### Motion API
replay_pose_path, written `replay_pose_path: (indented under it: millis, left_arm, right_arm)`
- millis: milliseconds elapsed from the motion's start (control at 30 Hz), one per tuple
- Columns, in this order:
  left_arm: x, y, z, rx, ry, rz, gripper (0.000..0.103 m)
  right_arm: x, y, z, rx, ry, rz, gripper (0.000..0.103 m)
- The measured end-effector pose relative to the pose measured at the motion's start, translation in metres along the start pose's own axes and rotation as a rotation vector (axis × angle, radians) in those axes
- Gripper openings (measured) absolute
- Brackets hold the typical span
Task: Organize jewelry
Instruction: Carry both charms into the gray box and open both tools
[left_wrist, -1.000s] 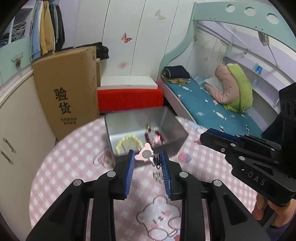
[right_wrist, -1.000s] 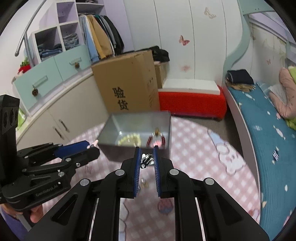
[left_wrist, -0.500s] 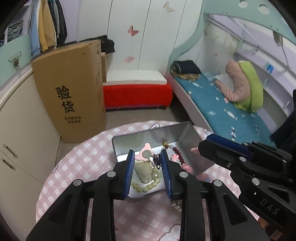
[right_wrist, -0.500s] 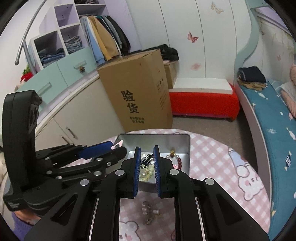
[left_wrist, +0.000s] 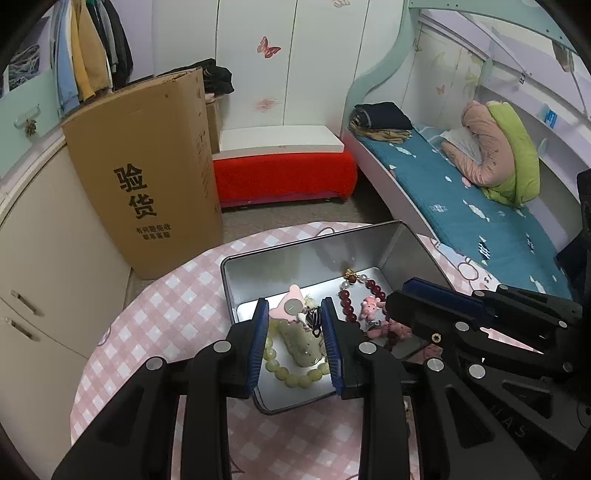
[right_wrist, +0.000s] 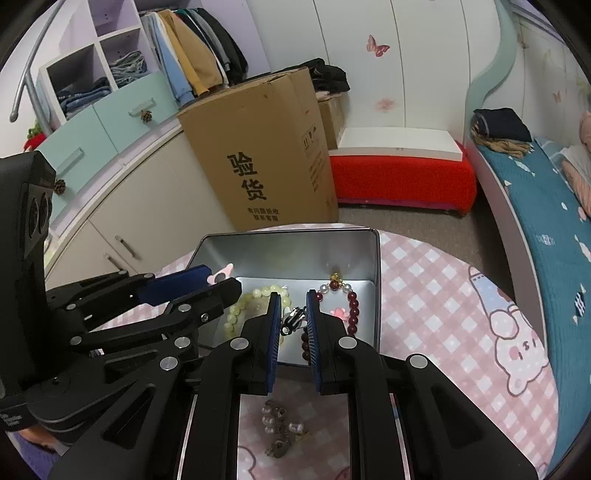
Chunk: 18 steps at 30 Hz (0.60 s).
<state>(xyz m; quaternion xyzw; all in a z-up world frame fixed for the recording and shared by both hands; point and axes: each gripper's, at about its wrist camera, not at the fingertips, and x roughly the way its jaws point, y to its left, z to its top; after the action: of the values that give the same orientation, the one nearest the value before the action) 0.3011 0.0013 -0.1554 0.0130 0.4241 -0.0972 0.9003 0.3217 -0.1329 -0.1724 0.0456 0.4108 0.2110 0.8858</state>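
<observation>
Both grippers had advanced and lowered until they hung over the metal tin (left_wrist: 402, 243) on the checked tablecloth (left_wrist: 155, 314). Left gripper (left_wrist: 294, 317) was closed on a pink charm (left_wrist: 290, 306); right gripper (right_wrist: 291, 317) was closed on its dark metal clasp (right_wrist: 293, 320). Green bracelet (left_wrist: 291, 373) and red bracelet (right_wrist: 352, 306) lay inside the tin.

A tall cardboard box (left_wrist: 147, 177) stands beside a red bench (left_wrist: 284, 173); a pink-and-green pillow (left_wrist: 498, 162) lies on the bed (left_wrist: 480, 221).
</observation>
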Motion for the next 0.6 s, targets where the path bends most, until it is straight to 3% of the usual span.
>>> replay_pose_path:
  millis: [433,600]
  left_arm:
    - [0.0002,-0.0007,-0.0006,-0.001,-0.003,0.003,0.028]
    - [-0.0008,-0.0009,-0.0009,-0.008,-0.015,0.012,0.038]
  right_arm:
    - [0.0003,-0.0031,-0.0006,0.007,0.001,0.001,0.015]
    - [-0.0014,-0.0053,-0.0009,0.012,-0.001,-0.001,0.015]
